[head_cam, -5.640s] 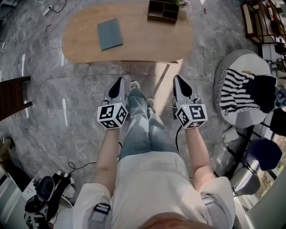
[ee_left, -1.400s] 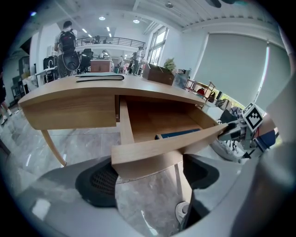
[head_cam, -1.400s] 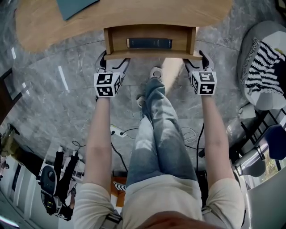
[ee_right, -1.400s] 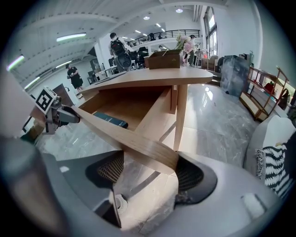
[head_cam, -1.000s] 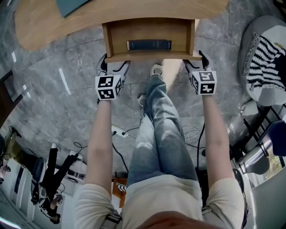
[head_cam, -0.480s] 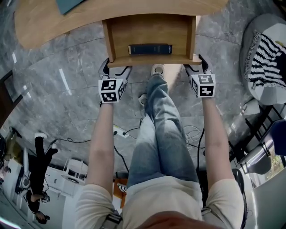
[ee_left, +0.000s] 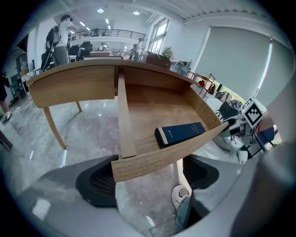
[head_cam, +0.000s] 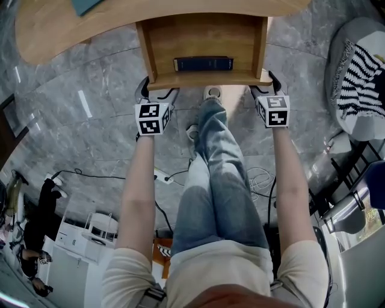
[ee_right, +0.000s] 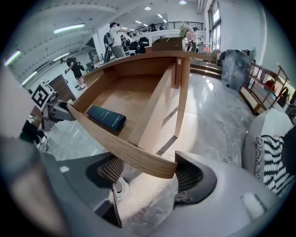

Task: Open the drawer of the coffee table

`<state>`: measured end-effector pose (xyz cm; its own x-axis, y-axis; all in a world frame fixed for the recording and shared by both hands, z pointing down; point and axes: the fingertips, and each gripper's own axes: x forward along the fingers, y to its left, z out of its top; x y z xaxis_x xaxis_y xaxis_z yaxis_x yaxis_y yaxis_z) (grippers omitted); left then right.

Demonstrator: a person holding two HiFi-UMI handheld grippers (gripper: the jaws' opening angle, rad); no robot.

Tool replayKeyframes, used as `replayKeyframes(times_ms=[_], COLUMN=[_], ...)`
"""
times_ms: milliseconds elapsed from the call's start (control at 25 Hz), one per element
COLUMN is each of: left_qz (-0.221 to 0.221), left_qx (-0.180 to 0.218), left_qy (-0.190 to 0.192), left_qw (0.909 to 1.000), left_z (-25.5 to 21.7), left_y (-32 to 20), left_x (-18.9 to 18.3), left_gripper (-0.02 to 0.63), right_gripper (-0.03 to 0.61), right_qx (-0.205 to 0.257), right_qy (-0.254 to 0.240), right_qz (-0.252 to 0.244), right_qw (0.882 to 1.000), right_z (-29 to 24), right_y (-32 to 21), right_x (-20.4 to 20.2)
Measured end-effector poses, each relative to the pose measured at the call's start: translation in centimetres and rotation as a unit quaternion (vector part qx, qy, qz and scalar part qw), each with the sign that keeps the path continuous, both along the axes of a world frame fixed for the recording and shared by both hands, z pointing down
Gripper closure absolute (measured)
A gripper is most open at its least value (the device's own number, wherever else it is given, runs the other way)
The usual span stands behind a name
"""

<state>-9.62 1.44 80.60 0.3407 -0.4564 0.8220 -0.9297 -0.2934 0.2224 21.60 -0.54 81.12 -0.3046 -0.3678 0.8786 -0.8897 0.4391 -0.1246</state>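
The wooden coffee table [head_cam: 54, 33] has its drawer [head_cam: 204, 36] pulled far out toward me, with a dark blue book [head_cam: 203, 64] lying inside near the front panel [head_cam: 204, 79]. My left gripper [head_cam: 157, 91] is at the panel's left corner and my right gripper [head_cam: 264, 88] at its right corner. In the left gripper view the panel's left end [ee_left: 138, 164] lies across my left gripper [ee_left: 148, 178], whose jaws stand wide apart. In the right gripper view the panel's right end [ee_right: 152, 164] lies likewise across my right gripper [ee_right: 150, 173], also open.
My legs and a white shoe [head_cam: 212, 93] are under the drawer front, between the grippers. A striped cushion [head_cam: 361, 66] lies at the right. Cables [head_cam: 161, 177] trail on the marble floor. A teal book [head_cam: 90, 5] lies on the tabletop. A table leg [ee_left: 55, 127] stands left.
The drawer was shut 5.6 s ago, with both grippers away from the table. Over the last second it has slid further out, both grippers staying at its front corners.
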Motion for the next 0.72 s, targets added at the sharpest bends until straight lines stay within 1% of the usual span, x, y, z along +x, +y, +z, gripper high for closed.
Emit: replayKeyframes(times_ms=[120,320,520,600,720], left_qz=[-0.001,0.0,0.0,-0.001,-0.012], left_qx=[-0.006,0.005,0.005,0.002,-0.014], left_qy=[-0.003,-0.002,-0.001,0.0,0.006], left_qw=[1.0,1.0,1.0,1.0,0.9998], left_z=[0.8,1.2,1.3,1.3,1.3], left_y=[0.2,0.1,0.2,0.2,0.6], left_x=[0.2,0.3,0.3,0.3,0.2], left_gripper=[0.173,0.173,0.173,0.173,0.17], right_gripper=[0.236,0.235,0.233,0.233,0.222], right_qx=[-0.005,0.006,0.012,0.015,0.015], right_qy=[0.007,0.006,0.015,0.023,0.03], right_qz=[-0.005,-0.005,-0.003,0.004,0.022], right_qw=[1.0,1.0,1.0,1.0,0.999], right_z=[0.7,1.2,1.2,1.0,0.6], right_y=[-0.1,-0.2,-0.1,-0.1,0.2], right_x=[0.2,0.3,0.3,0.3,0.4])
